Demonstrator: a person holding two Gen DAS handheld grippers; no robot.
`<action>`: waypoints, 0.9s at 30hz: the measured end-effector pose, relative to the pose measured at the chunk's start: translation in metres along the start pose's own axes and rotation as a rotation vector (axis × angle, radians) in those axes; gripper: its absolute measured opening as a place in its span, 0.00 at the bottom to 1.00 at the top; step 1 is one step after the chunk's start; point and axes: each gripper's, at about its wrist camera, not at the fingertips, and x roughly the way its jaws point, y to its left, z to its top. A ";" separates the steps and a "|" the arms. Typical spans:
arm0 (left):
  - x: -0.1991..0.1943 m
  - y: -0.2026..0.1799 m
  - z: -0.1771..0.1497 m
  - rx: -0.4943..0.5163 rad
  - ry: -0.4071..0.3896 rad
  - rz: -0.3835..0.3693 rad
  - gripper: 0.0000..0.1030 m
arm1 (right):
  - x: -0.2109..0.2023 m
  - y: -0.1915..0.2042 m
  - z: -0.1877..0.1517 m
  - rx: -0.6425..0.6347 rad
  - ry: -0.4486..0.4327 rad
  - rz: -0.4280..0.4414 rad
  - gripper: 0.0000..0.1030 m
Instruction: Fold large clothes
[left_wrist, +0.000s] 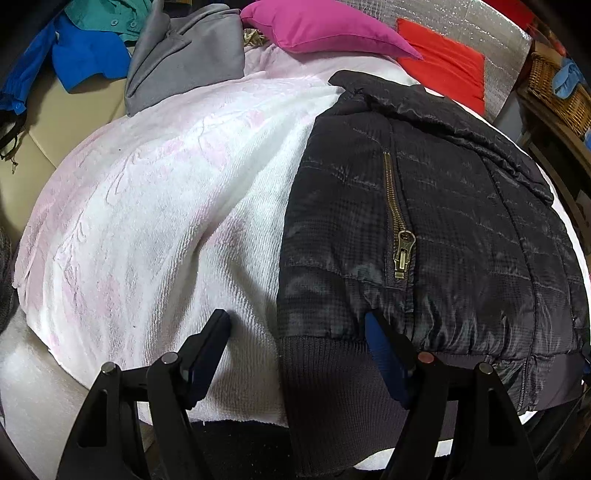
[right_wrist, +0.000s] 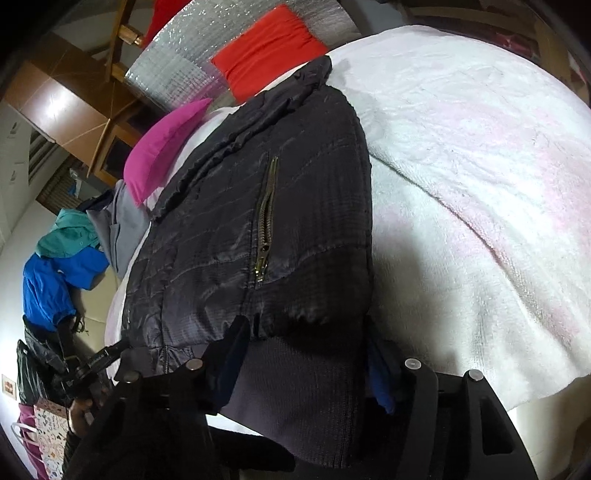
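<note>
Left gripper (left_wrist: 297, 347): bottom centre of the left wrist view; fingers spread wide. Left finger rests over the white towel, right finger sits at the jacket's hem edge. Nothing pinched.
Right gripper (right_wrist: 306, 354): bottom centre of the right wrist view; fingers spread, one on either side of the ribbed waistband (right_wrist: 295, 391). The band lies between them; cannot tell whether either pad touches it.
Jacket (left_wrist: 424, 229): black quilted, lying flat on the towel, right half of the left wrist frame, centre of the right wrist frame. Hem nearest both cameras, collar at the far end.
Pocket zipper (left_wrist: 397, 214): brass, closed, pull hanging toward the hem.
Towel (left_wrist: 166, 203): white with faint pink pattern, spread under the jacket, filling the left middle of the frame.
Grey garment (left_wrist: 184, 55): crumpled, upper left, at the towel's far edge.
Blue garment (left_wrist: 85, 55): upper left corner, beside the grey one, a teal one above it.
Magenta pillow (left_wrist: 321, 26): top centre.
Red cushion (left_wrist: 447, 62): upper right, against a silvery sheet.
Wicker basket (left_wrist: 554, 92): far right edge.
</note>
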 end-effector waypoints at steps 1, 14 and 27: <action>0.000 -0.001 0.000 0.002 0.001 0.003 0.74 | 0.001 -0.001 0.000 -0.001 0.006 -0.019 0.40; -0.009 -0.024 -0.002 0.087 0.008 0.054 0.39 | -0.038 0.028 0.013 -0.075 -0.055 0.036 0.11; -0.005 -0.024 -0.002 0.097 0.014 0.071 0.62 | -0.009 0.008 0.005 0.008 0.002 0.057 0.61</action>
